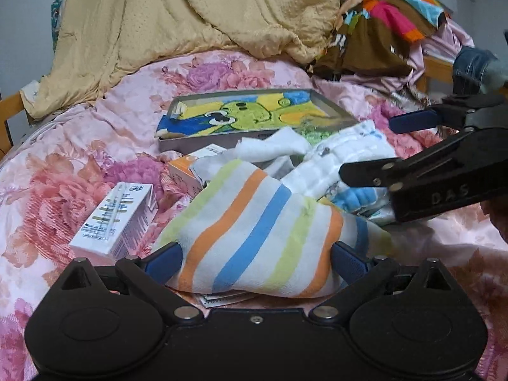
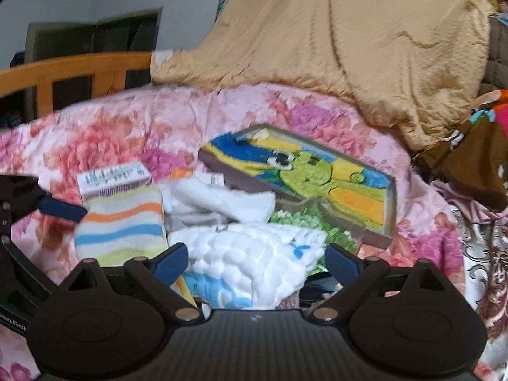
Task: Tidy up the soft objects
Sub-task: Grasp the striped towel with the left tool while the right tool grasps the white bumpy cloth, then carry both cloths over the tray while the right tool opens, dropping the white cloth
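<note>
Bedspread: pink floral, wrinkled; the bare stretch runs to the left and behind the pile of things.
Bed frame: wooden rail along the far left edge in the right wrist view.
Tan blanket: heaped at the back, spilling onto the bedspread and closing off the far side.
Patterned clothes: brown, pink and orange heap at back right, bounding that side.
Left gripper: jaws wide apart, one blue pad on each side of the near end of the striped cloth; whether the pads touch it I cannot tell.
Striped cloth: orange, blue and green bands on white, lying on the bedspread at the front of the pile, over some papers.
Right gripper: jaws wide apart, the white quilted cloth between the pads, not clamped.
White quilted cloth: puffy, with blue marks, just right of the striped cloth.
White towel: crumpled, behind the two cloths, overlapping the near rim of the tray.
Tray: grey, shallow, holding a blue, yellow and green cartoon picture; lies behind the soft things.
White carton: printed box just left of the striped cloth.
Orange box: small, partly hidden under the cloths.
</note>
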The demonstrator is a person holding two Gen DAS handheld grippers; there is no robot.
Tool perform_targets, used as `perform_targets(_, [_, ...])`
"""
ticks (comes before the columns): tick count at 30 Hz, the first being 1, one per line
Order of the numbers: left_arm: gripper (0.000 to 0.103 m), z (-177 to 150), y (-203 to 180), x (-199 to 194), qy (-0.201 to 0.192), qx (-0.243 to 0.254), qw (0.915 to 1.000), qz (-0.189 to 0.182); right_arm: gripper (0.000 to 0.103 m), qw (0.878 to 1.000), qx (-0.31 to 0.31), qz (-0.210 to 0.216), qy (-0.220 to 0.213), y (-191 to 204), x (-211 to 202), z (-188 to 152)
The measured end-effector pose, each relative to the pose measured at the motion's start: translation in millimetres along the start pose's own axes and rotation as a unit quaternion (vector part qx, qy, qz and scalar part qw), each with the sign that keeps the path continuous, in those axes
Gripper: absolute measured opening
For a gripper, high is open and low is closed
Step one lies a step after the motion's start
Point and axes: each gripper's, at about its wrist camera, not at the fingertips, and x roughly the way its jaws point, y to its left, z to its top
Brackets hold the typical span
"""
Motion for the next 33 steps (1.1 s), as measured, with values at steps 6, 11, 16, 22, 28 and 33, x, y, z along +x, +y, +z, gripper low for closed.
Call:
perform_targets(6, [0.084, -2.5, -5.4, 4.6, 0.004, 0.011, 0.9999, 0.005, 0.083, 1.0, -0.014, -0.004, 0.017, 5.3, 6.7, -5.0])
perform_targets(11, [0.052, -6.8, -21.6, -1.1, -0.003, 0.058, 0.9983, 0.003, 0.072, 0.999, -0.047, -0.007, 0.008, 14.8, 1.5, -6.5])
perform_targets(16, [0.034, -5.5, -25.5, -9.5, -0.003, 0.055, 0.9984, -0.007, 0.052, 0.998, -0.066, -0.009, 0.007, 21.4, 0.3, -7.8])
perform_targets(22, [0.019, 8.3, 5.1, -21.4, 0.021, -0.067, 0.9962, -0.052, 0.034, 0.999, -0.052, -0.003, -0.001, 17.1, -8.0, -5.4])
perform_targets(28, [0.018, 26.3, 26.3, -43.2, 0.013, -0.135, 0.9886, -0.065, 0.032, 0.999, 0.01, 0.008, -0.034, -4.8, -36.5, 3.3])
perform_targets(33, [0.018, 46.8, 33.2, -64.6, -0.001, -0.166, 0.9838, -0.068, 0.032, 0.995, 0.052, 0.005, -0.085, -27.9, -61.9, 10.3])
